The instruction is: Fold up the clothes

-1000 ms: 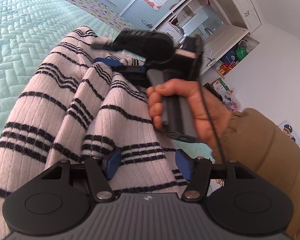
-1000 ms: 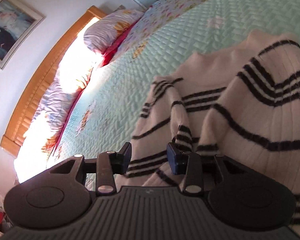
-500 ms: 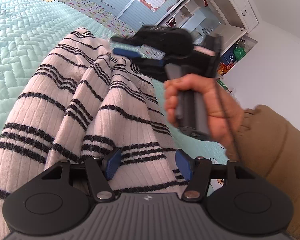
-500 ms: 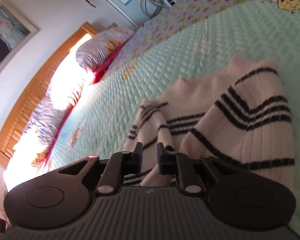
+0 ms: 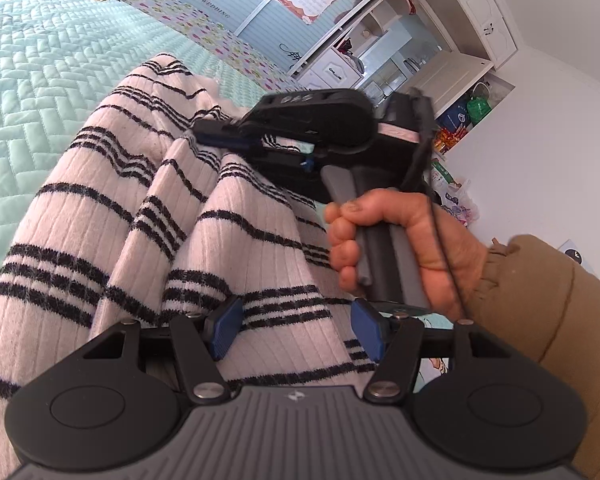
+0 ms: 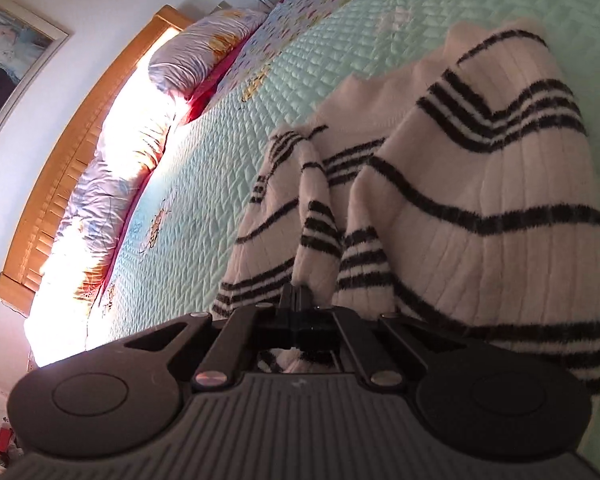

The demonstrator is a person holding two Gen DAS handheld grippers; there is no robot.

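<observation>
In the left wrist view, the left gripper [image 5: 294, 330] has its blue-padded fingers [image 5: 223, 328] spread wide, and the striped knit sweater [image 5: 140, 216] runs between and beyond them, bunched in soft ridges over the quilted mint bedspread [image 5: 32, 64]; whether the pads touch the knit cannot be told. Ahead and to the right of the fingers, a hand [image 5: 400, 248] in a tan sleeve [image 5: 540, 300] grips the handle of the right gripper [image 5: 252, 150], whose tips reach into a fold of the sweater. Further off, a white shelf unit [image 5: 452, 64] holds a green bag and colourful packets. In the right wrist view, the right gripper [image 6: 298, 300] has its fingers pressed together on a raised pleat of the sweater [image 6: 480, 200], with the rest of the garment spreading ahead and right of them. Left of the fingers lie the bedspread [image 6: 228, 128], pillows [image 6: 196, 56] and a wooden headboard [image 6: 80, 132].
</observation>
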